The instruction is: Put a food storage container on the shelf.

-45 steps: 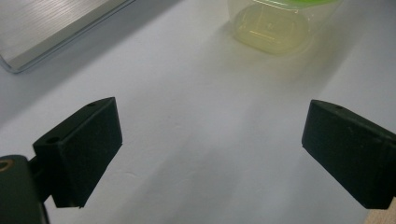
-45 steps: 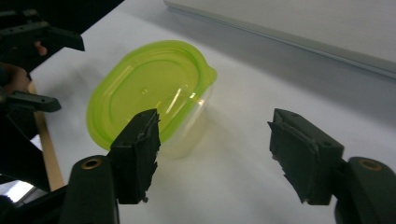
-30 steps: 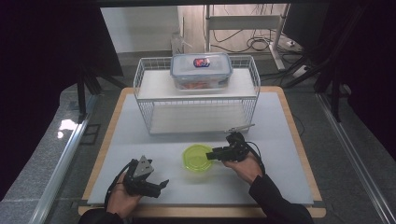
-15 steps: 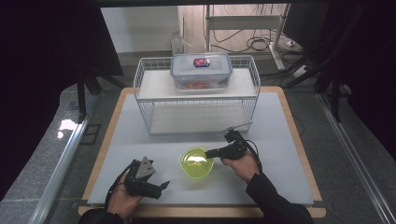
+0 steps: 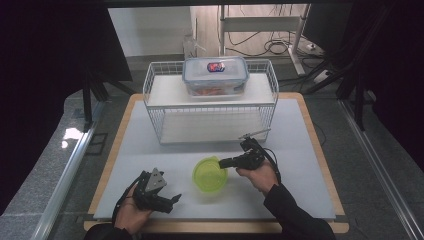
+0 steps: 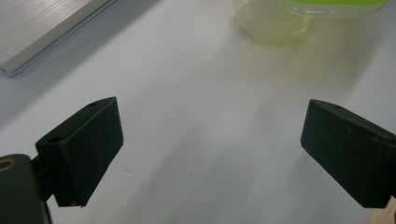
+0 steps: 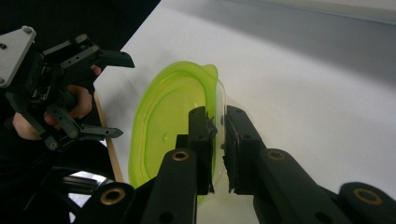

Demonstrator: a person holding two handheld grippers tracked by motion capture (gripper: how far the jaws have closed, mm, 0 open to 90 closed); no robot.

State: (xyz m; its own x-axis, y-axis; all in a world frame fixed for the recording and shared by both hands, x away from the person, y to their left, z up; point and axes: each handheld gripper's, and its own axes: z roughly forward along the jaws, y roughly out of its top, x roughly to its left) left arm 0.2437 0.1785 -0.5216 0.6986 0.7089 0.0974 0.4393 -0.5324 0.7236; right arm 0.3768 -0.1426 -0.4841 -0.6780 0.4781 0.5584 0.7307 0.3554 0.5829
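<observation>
A: High view first, taking the green tub (image 5: 210, 174) as the marker. Nearest the camera, down and to the tub's left, the left gripper (image 5: 169, 201) sits in a hand at the front edge of the white mat (image 5: 300, 135). How do its jaws stand?

B: Spread wide, with nothing between them. In the left gripper view they frame bare mat, and the tub shows well ahead at the top edge.

A: And the right gripper (image 5: 223, 162)?

B: It comes at the tub from its right, held in the other hand. In the right gripper view its 2 jaws are nearly closed, with the tub's rim standing in the narrow gap between them, 1 jaw on the green lid side and 1 on the clear outer wall. I cannot tell for sure that the pads press the rim.

A: Where does the tub sit?

B: On the mat, near its front middle, lid on.

A: Farther back?

B: Behind the tub stands a white wire rack (image 5: 165, 107). On the rack's top shelf rests a clear lidded box (image 5: 215, 75), well apart from the tub.
</observation>
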